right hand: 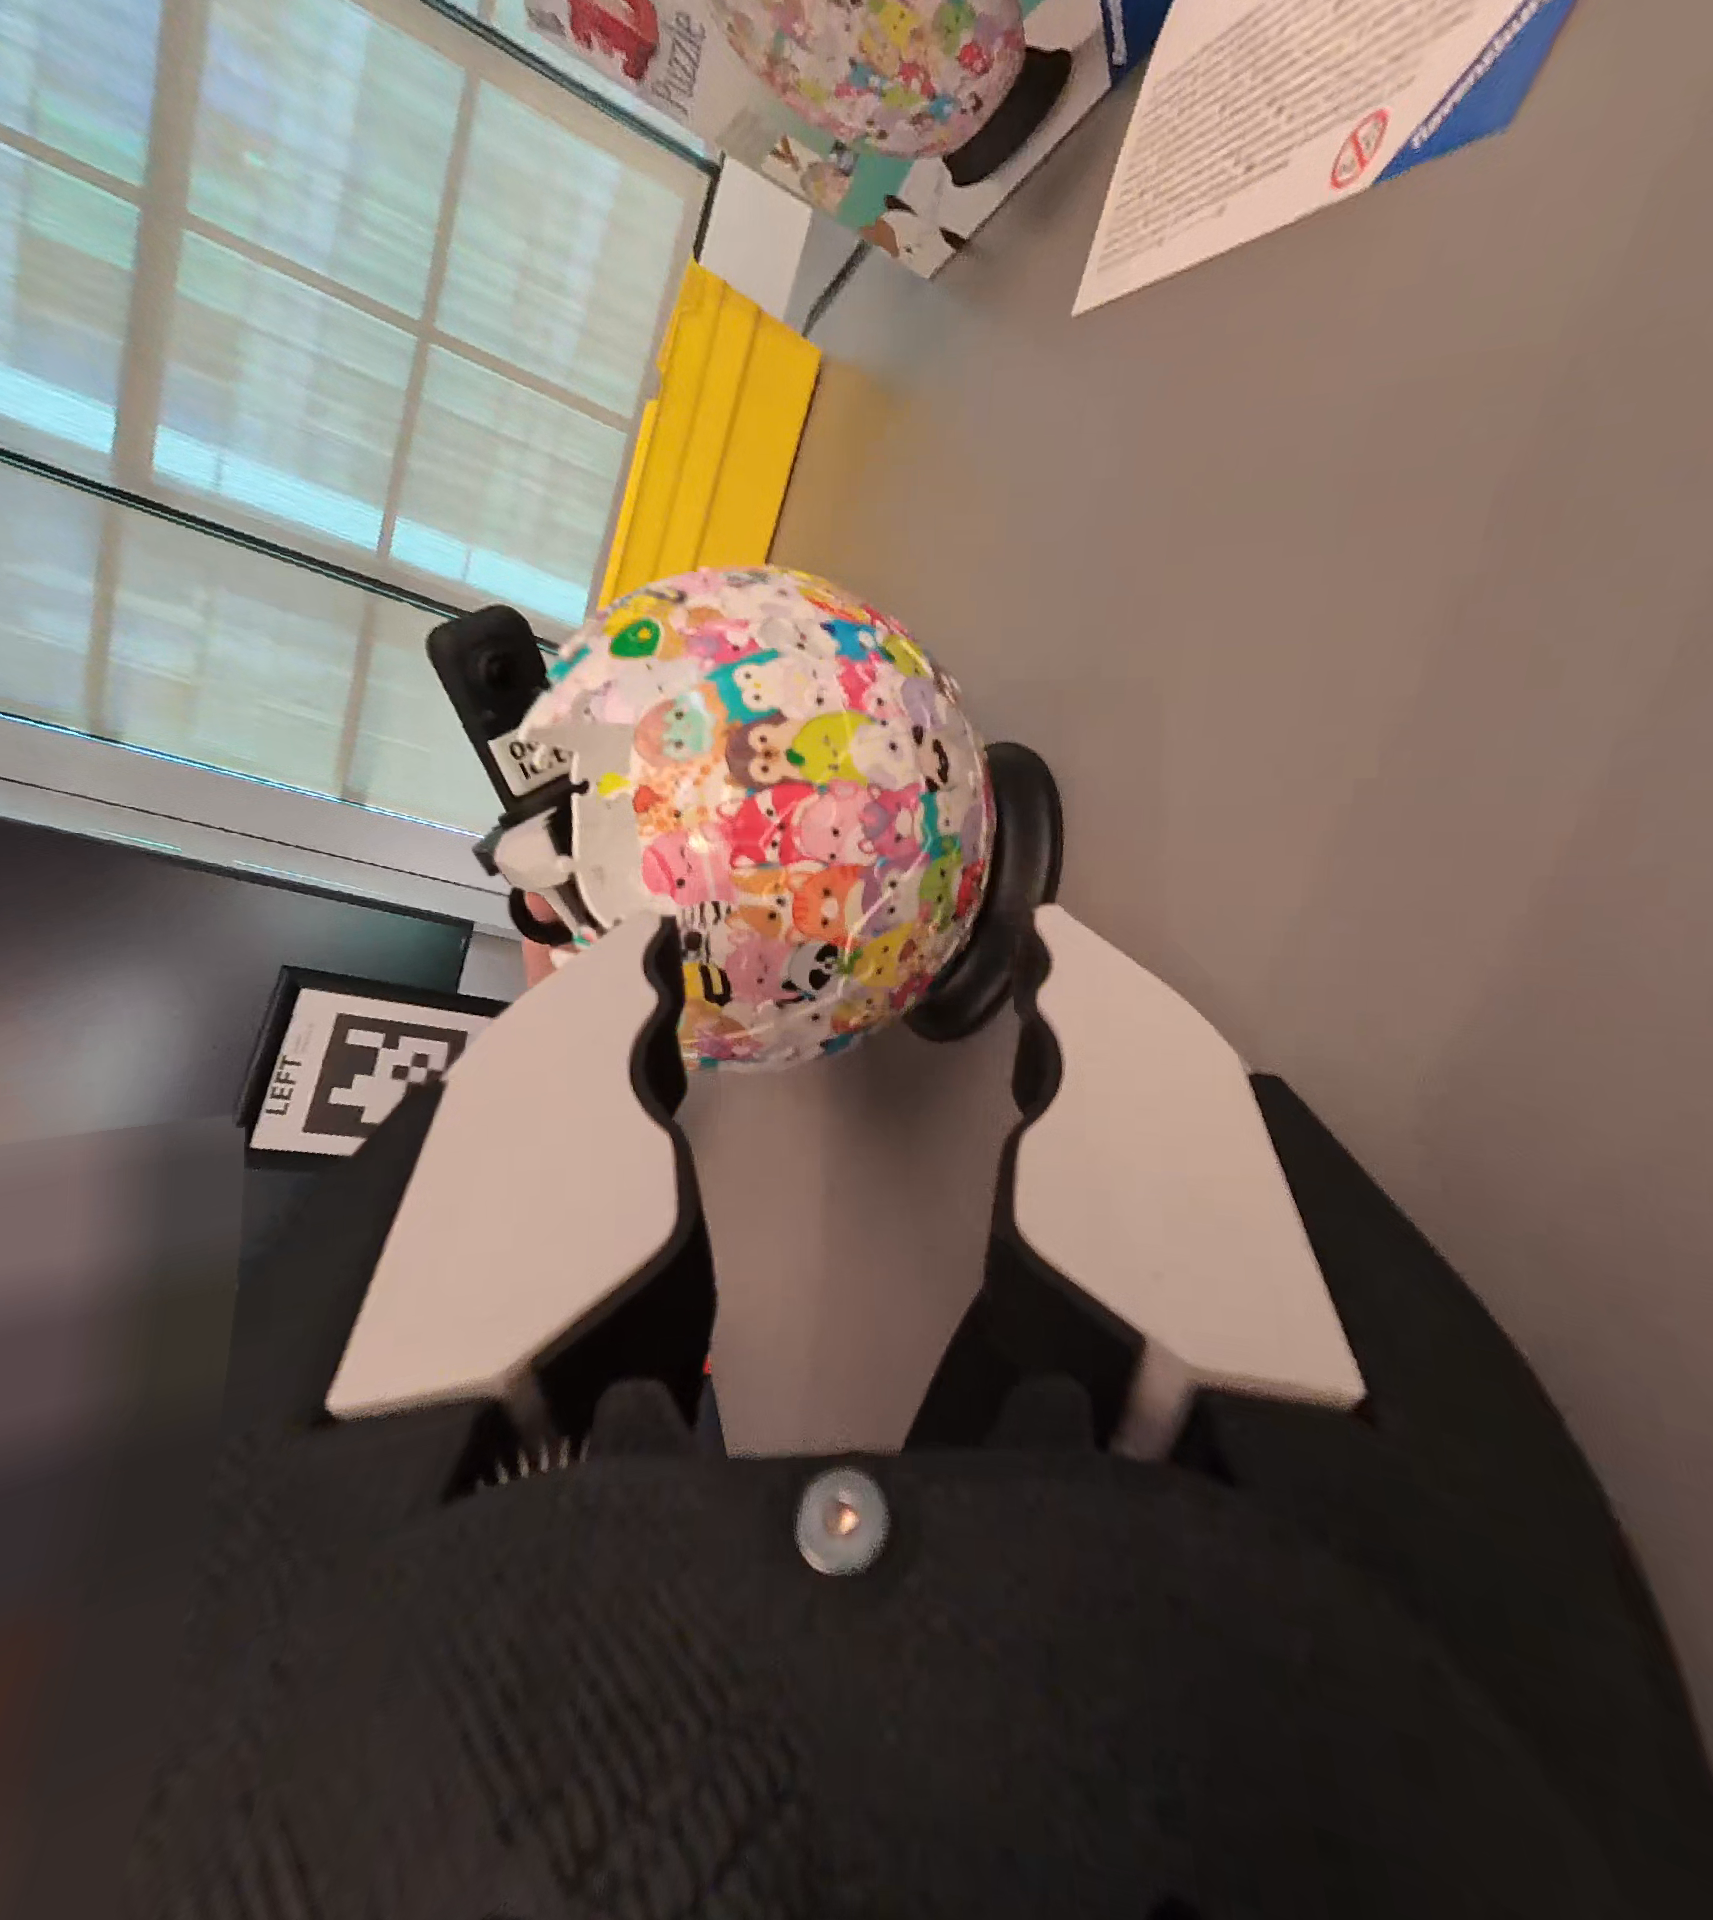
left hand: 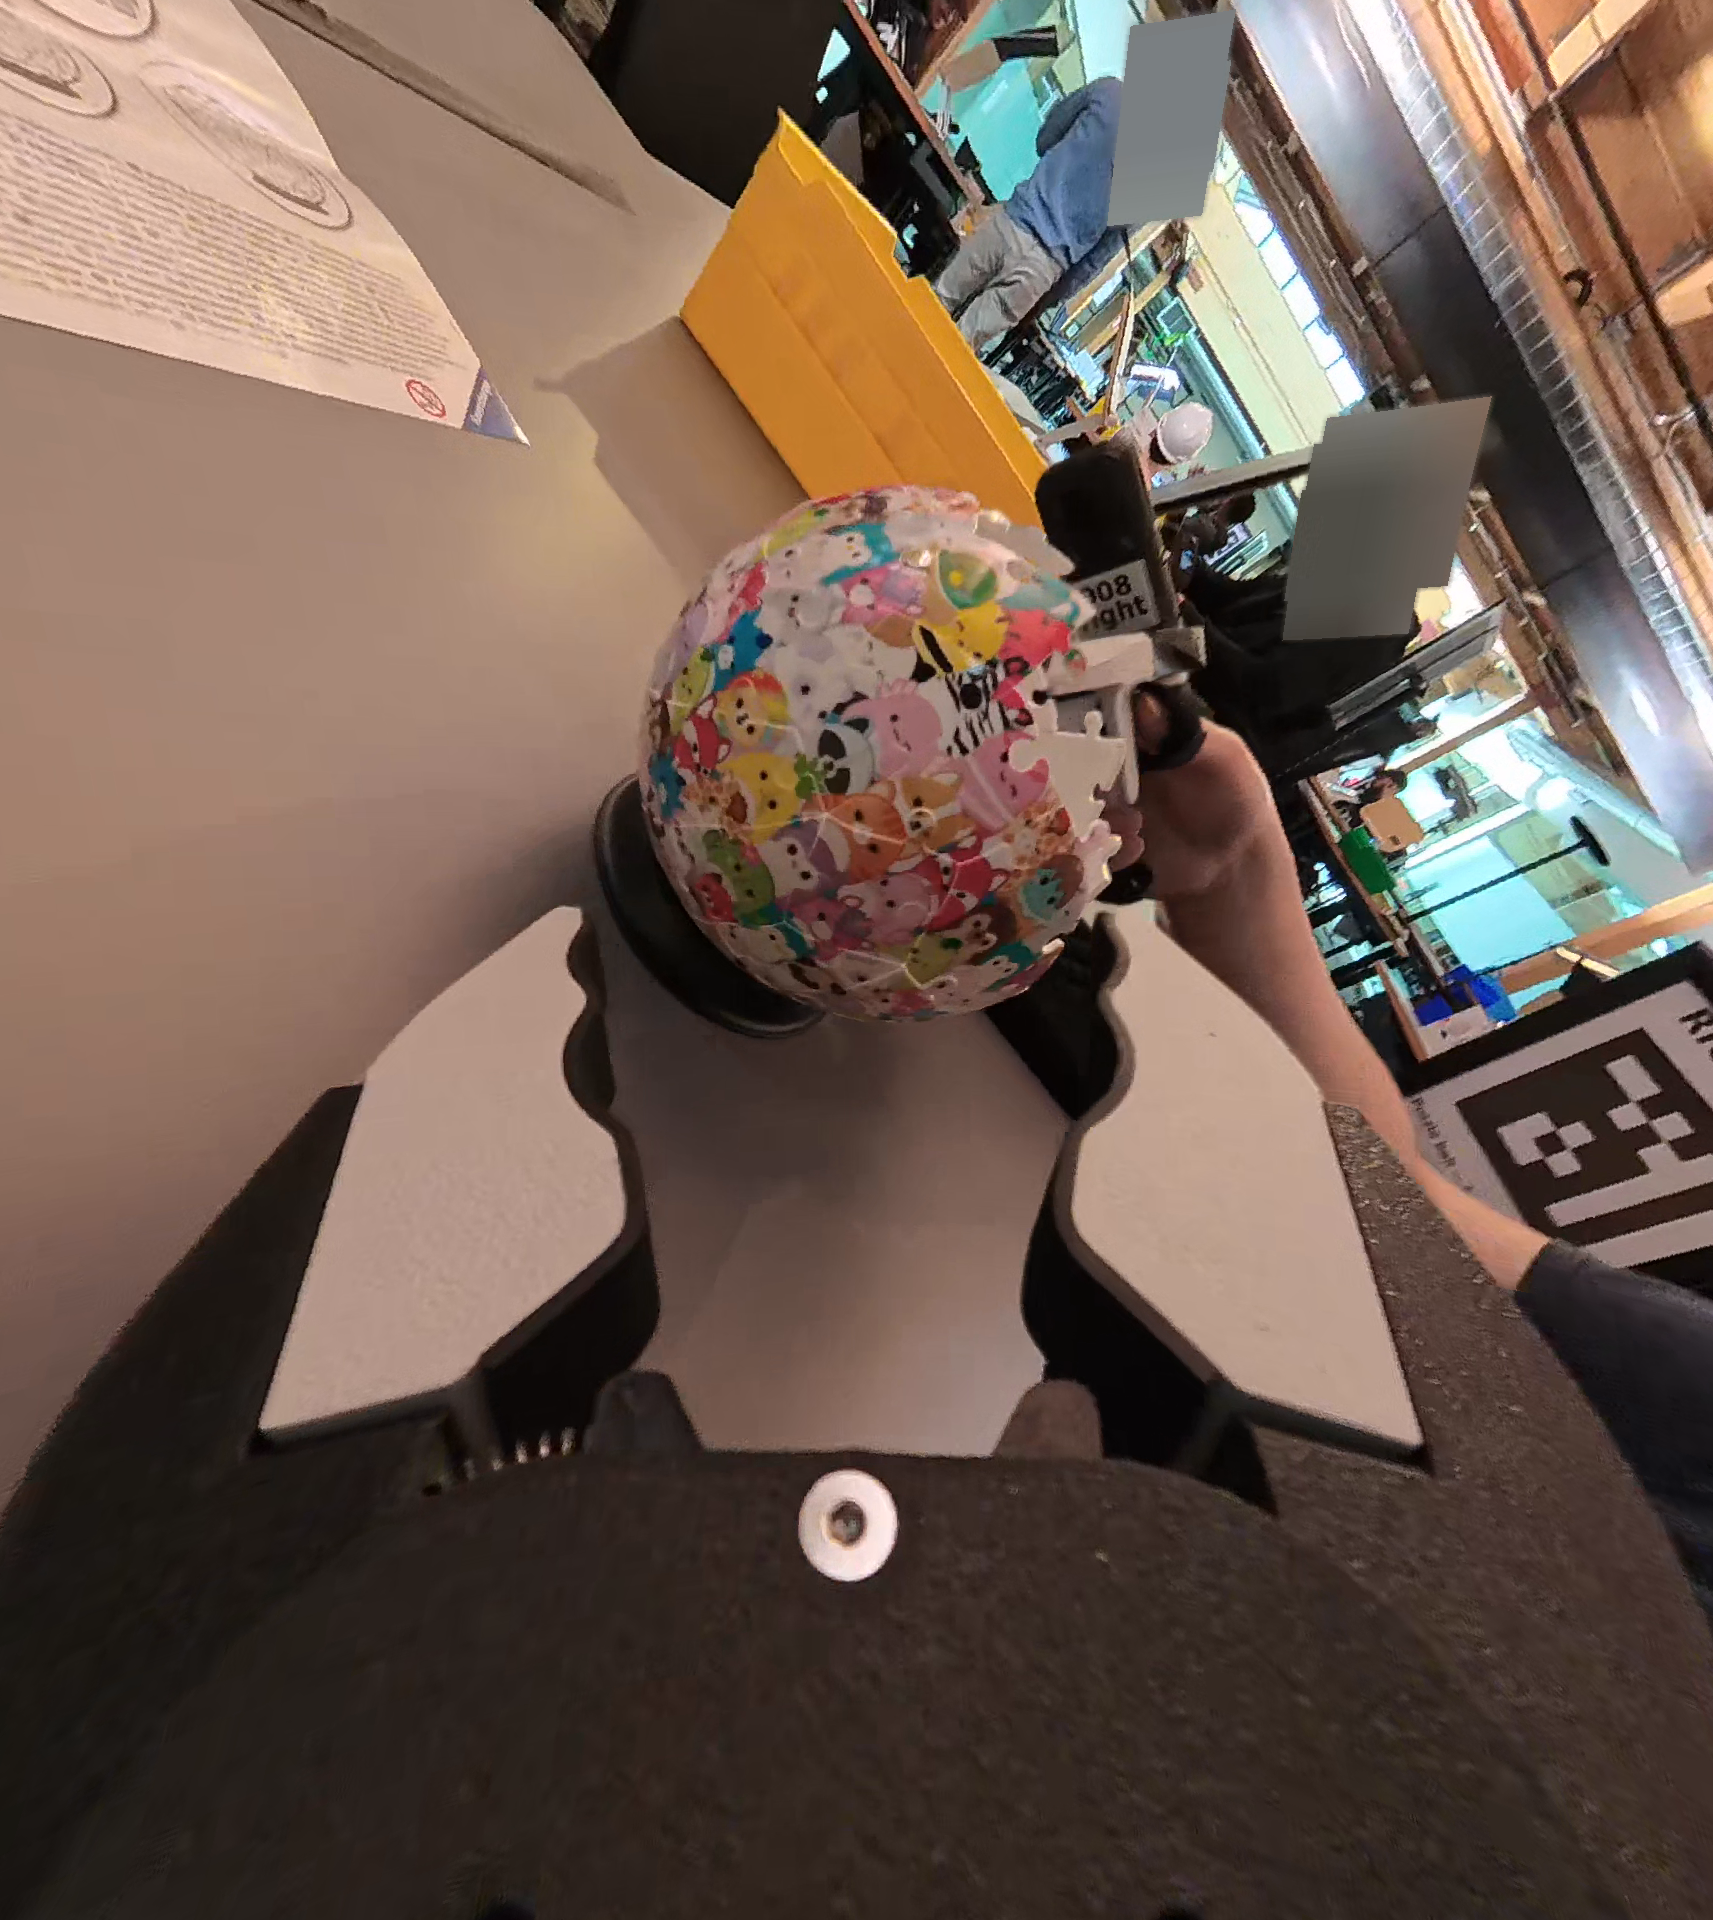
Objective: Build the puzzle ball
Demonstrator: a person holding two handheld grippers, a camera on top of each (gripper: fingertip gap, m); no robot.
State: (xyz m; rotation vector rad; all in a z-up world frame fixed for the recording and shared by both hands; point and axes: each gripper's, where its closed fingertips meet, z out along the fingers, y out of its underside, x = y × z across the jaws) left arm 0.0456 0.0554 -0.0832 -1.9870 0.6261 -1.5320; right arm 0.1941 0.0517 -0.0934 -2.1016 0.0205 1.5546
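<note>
Puzzle ball [left hand: 862, 758]: a nearly whole sphere covered in bright cartoon animal faces, seated on a black ring stand [left hand: 670, 935] that rests on the grey worktop [left hand: 208, 727]. The side of the ball away from the stand is unfinished, with a ragged edge of white piece backs showing.

Left gripper [left hand: 836, 1029]: jaws spread wide with nothing between them, pointed at the ball, tips just short of the stand and the ball's near side.

Right gripper [right hand: 841, 987]: jaws likewise apart and empty, straddling the ball's near side; one tip overlaps the ball's edge in the right wrist view, the other lies beside the stand. Contact cannot be told. From the left wrist view this gripper shows beyond the ball, held in a person's hand [left hand: 1195, 821].

Yellow bin [left hand: 852, 343]: on the worktop beyond the ball.

Printed sheet [left hand: 156, 197]: flat on the worktop, well apart from the ball.

Puzzle box [right hand: 831, 114]: upright past the yellow bin, with a picture of the finished ball on it.
</note>
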